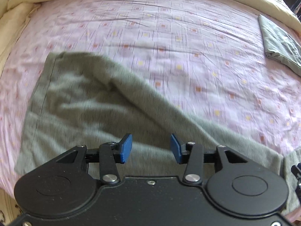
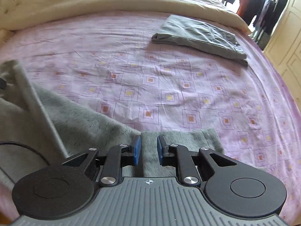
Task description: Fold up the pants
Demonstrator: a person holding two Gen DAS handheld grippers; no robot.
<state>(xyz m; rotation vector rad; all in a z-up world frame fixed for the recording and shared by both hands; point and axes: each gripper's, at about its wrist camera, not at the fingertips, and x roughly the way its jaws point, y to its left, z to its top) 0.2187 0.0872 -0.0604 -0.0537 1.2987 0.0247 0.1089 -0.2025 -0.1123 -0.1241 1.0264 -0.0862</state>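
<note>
Both tongs gape empty over the grey pants [image 1: 90, 101], left tongs [image 1: 151, 148] wider than right tongs [image 2: 148, 150]; cloth runs up-left

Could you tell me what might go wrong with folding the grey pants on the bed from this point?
1. Both the left gripper and the right gripper stand open over the grey pants, gripping nothing, so a loose fold could slump.
2. The cloth lies creased and slanted on the pink sheet, so later folds may come out uneven.
</note>
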